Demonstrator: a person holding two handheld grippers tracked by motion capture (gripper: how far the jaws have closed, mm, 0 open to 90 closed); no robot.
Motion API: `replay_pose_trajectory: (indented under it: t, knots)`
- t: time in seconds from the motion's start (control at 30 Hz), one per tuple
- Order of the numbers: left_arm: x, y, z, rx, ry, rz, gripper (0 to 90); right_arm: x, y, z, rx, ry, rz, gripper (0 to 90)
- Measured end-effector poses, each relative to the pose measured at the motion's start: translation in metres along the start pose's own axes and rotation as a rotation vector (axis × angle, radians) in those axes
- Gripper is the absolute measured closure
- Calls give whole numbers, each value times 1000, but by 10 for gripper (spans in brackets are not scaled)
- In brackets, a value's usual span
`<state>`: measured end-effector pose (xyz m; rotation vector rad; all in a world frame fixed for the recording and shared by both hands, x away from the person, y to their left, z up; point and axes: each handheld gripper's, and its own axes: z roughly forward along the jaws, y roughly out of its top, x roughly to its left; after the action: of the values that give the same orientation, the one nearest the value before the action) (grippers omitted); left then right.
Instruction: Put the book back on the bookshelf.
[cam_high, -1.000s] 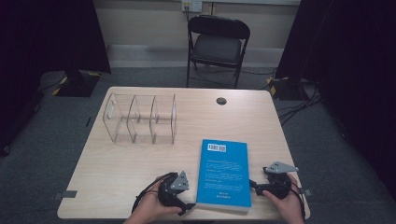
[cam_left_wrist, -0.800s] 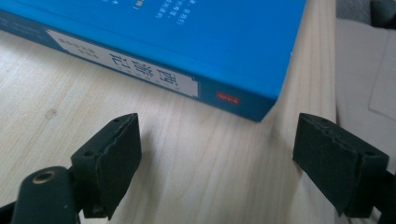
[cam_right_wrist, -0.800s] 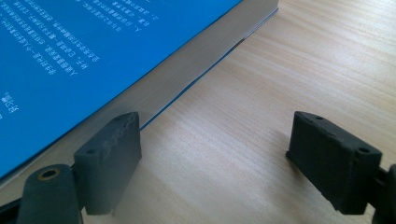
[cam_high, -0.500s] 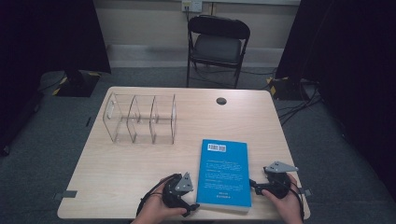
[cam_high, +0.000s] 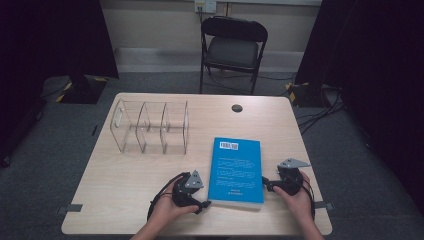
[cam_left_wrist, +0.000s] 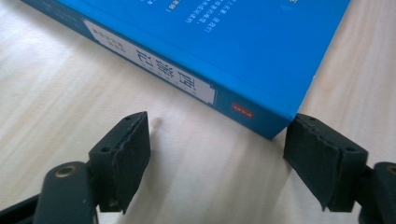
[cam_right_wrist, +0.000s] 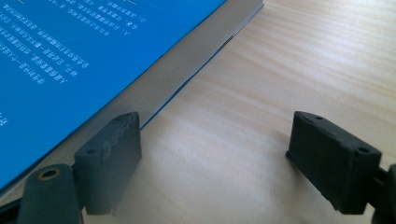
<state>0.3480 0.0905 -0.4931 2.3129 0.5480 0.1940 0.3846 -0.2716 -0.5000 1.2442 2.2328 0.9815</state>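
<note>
Two hands low in the high view, left gripper (cam_high: 204, 204) and right gripper (cam_high: 265, 182) flanking the book (cam_high: 236, 170), both open, left jaws just closing with nothing between. Blue, flat on the table (cam_high: 125, 180), barcode up, lower centre.

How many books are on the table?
1. The blue book lies flat near the table's front edge, between the left gripper and the right gripper. None seem hidden in the clear divider rack.
</note>
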Motion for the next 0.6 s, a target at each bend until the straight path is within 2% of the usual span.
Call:
replay_pose_trajectory:
  t: [0.07, 0.23, 0.47, 0.6]
  knots:
    - [0, 0, -1, 14, 6, 8, 238, 0, 1, 1, 1, 1, 1, 161]
    - [-2, -3, -1, -11, 22, -10, 239, 3, -3, -4, -9, 32, -20, 218]
    - [-4, -7, -2, -42, 36, -21, 239, 10, -20, -23, -6, 105, -85, 219]
    - [-4, -7, -2, -41, 36, -23, 238, 14, -26, -31, 1, 148, -131, 219]
